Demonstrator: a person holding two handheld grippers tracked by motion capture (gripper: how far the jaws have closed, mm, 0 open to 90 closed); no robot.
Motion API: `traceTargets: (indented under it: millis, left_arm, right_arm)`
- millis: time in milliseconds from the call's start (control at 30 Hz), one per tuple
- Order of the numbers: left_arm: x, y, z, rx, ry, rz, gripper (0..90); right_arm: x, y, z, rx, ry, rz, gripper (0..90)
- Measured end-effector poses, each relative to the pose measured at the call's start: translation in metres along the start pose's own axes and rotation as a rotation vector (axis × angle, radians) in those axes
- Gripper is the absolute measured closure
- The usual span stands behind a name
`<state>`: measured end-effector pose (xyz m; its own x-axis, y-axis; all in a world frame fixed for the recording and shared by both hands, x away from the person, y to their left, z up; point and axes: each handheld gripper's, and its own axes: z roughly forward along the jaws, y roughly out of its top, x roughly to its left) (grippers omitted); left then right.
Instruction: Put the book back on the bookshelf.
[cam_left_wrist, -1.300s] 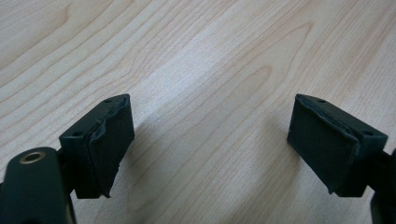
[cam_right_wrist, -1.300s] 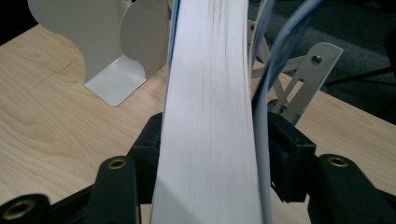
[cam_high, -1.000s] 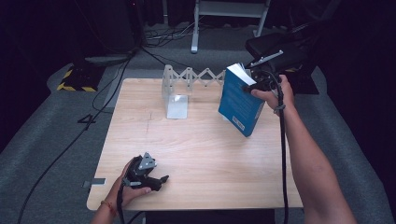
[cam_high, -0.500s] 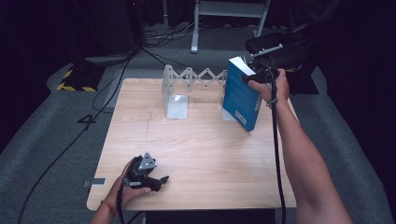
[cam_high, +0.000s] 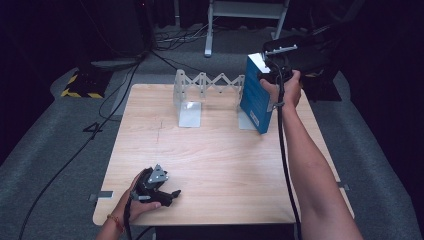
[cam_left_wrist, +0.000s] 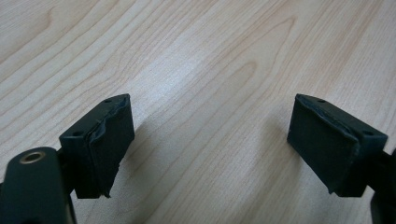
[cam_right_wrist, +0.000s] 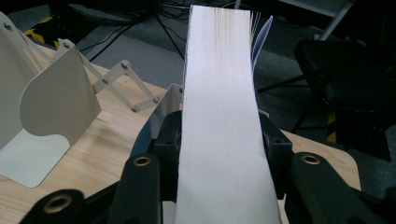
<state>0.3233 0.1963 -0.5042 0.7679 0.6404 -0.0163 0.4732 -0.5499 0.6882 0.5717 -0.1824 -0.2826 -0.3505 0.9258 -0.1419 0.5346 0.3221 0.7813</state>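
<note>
A blue book with white page edges hangs slightly tilted over the back right of the wooden table. My right gripper is shut on its upper edge, jaws pressing both covers. The book's lower corner is by the right end plate of a white accordion book rack, whose left plate stands apart. My left gripper lies on the table near the front left edge, held by a hand. Its jaws stand open over bare wood.
The rack spans the table's back edge with a gap between its end plates. Cables and a yellow-and-black striped block lie on the floor behind. Dark equipment stands past the back right corner.
My right hand has carried the book a little left and back toward the rack's right plate, and the book now stands more upright. The left gripper has stayed put.
</note>
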Motion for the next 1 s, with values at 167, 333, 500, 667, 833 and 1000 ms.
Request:
traceTargets:
  millis: [167,333,500,667,833,1000]
  left_arm:
    - [0.0,0.0,0.0,0.0,0.0,0.002,15.0]
    - [0.0,0.0,0.0,0.0,-0.006,0.004,15.1]
    - [0.0,0.0,0.0,-0.001,-0.005,0.004,15.1]
    - [-0.001,0.0,0.001,-0.003,-0.005,0.003,15.1]
    - [0.0,0.0,0.0,0.0,-0.002,0.006,15.1]
    - [-0.001,0.0,0.0,-0.003,0.0,0.001,15.2]
  right_arm:
    - [-0.001,-0.011,0.006,-0.014,-0.013,0.044,60.6]
    - [-0.003,-0.017,0.003,-0.015,-0.025,0.064,60.3]
    - [-0.008,-0.028,-0.003,-0.014,-0.014,0.077,59.6]
    - [-0.012,-0.036,-0.009,-0.031,-0.018,0.081,58.9]
    - [-0.01,-0.04,-0.015,-0.032,-0.006,0.056,57.6]
    - [-0.014,-0.042,-0.018,-0.026,0.033,0.055,56.8]
